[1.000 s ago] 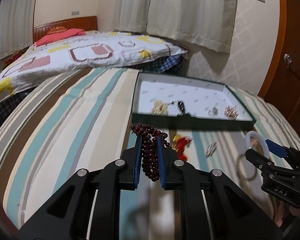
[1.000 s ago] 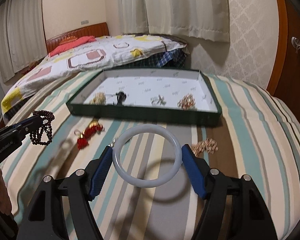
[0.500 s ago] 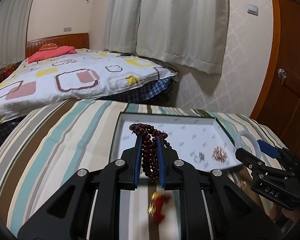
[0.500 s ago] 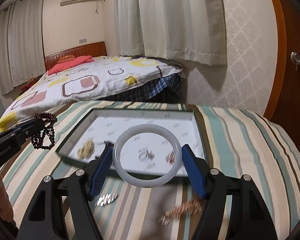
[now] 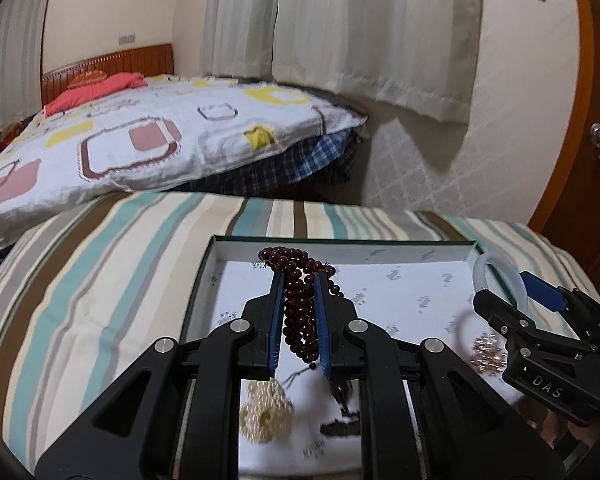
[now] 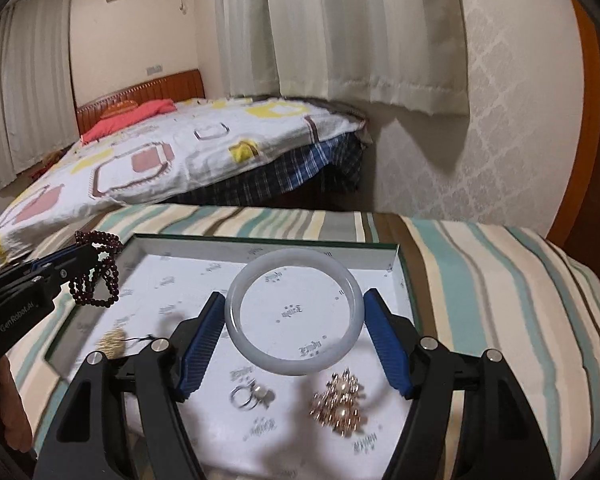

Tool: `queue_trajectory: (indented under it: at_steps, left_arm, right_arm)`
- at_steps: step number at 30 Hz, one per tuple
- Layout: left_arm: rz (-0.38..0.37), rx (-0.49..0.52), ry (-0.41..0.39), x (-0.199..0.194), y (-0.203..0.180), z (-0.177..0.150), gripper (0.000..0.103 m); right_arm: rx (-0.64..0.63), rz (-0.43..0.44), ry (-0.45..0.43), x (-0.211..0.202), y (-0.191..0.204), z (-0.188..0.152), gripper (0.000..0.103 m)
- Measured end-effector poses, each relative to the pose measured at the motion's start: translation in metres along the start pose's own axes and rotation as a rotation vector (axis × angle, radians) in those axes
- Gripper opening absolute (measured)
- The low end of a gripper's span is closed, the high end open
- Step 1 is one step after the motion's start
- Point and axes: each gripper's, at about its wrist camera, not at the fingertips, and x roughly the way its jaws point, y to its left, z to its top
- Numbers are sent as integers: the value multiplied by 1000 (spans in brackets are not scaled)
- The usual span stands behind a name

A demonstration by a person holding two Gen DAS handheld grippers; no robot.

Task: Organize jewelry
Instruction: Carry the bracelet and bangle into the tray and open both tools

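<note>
My left gripper [image 5: 299, 280] is shut on a dark red bead bracelet [image 5: 298, 312] and holds it above the left part of the green-rimmed tray [image 5: 340, 245]. My right gripper [image 6: 294, 300] is shut on a pale white bangle [image 6: 294, 358] and holds it above the tray's white floor [image 6: 204, 280]. The beads [image 6: 100, 276] and the left gripper [image 6: 60, 264] also show at the left of the right wrist view. The bangle [image 5: 496, 276] and the right gripper [image 5: 540, 336] show at the right of the left wrist view.
In the tray lie a gold piece [image 5: 266, 412], a silver ring [image 6: 252, 396], a rose-gold cluster [image 6: 340, 400] and a dark small item [image 5: 340, 426]. The tray rests on a striped bedspread [image 5: 100, 280]. A second bed [image 5: 140, 140], curtains and a wooden door [image 5: 588, 160] stand behind.
Both grippers have moved forward from over the bedspread to over the tray, each still holding its piece. The loose pieces on the bedspread have dropped out of view.
</note>
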Motion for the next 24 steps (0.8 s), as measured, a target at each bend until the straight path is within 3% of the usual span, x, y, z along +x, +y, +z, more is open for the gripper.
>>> queue_trajectory:
  at_steps: [8, 24]
  left_arm:
    - [21, 9, 112, 48, 4, -2, 15]
    - [59, -2, 244, 74, 12, -7, 15]
  right_arm:
    - [7, -2, 109, 36, -7, -5, 69]
    - [-5, -21, 244, 57, -9, -4, 69]
